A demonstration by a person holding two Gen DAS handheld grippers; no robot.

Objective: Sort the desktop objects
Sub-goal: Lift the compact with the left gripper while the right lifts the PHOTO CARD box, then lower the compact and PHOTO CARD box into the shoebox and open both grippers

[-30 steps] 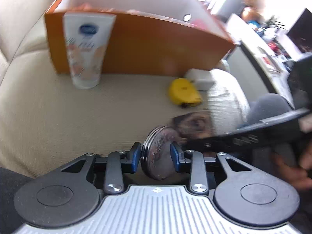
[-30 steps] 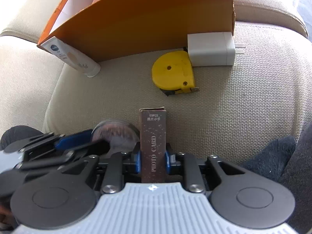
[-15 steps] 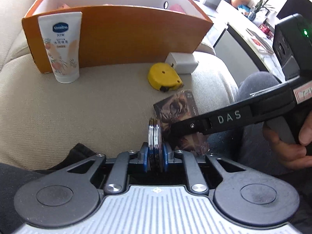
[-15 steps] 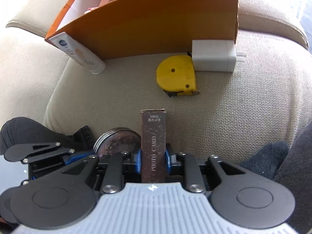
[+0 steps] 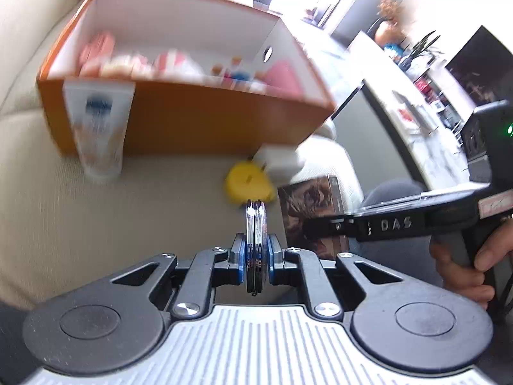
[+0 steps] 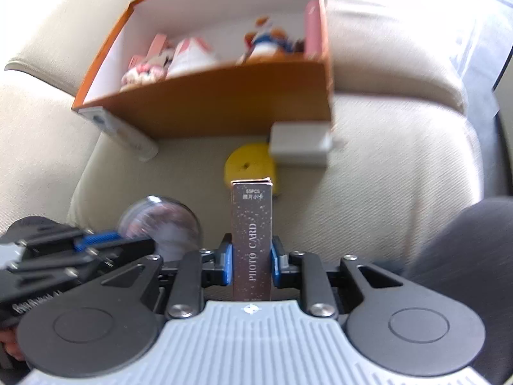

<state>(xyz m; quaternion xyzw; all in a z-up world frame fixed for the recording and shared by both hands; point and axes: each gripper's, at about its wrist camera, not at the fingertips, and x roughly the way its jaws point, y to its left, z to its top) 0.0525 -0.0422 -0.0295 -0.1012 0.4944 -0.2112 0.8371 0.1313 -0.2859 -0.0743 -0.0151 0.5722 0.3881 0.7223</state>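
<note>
My left gripper [image 5: 255,255] is shut on a round flat tin [image 5: 255,224], held edge-on above the beige sofa cushion [image 5: 128,218]. The tin also shows in the right wrist view [image 6: 160,224]. My right gripper [image 6: 251,264] is shut on a brown photo card box [image 6: 252,237], which also shows in the left wrist view [image 5: 314,205]. Ahead stands an open orange box [image 5: 192,122] holding several small toys. A yellow tape measure [image 6: 247,166], a white charger [image 6: 298,144] and a lotion tube [image 5: 97,131] lie at its front wall.
The sofa backrest [image 6: 57,16] rises behind the orange box [image 6: 224,102]. A dark-clothed knee [image 6: 465,240] is at the right. A counter with clutter [image 5: 416,112] stands beyond the sofa arm.
Both grippers have risen with their loads, so the inside of the orange box now shows. The left gripper closed on the tin a second ago and has turned it edge-on.
</note>
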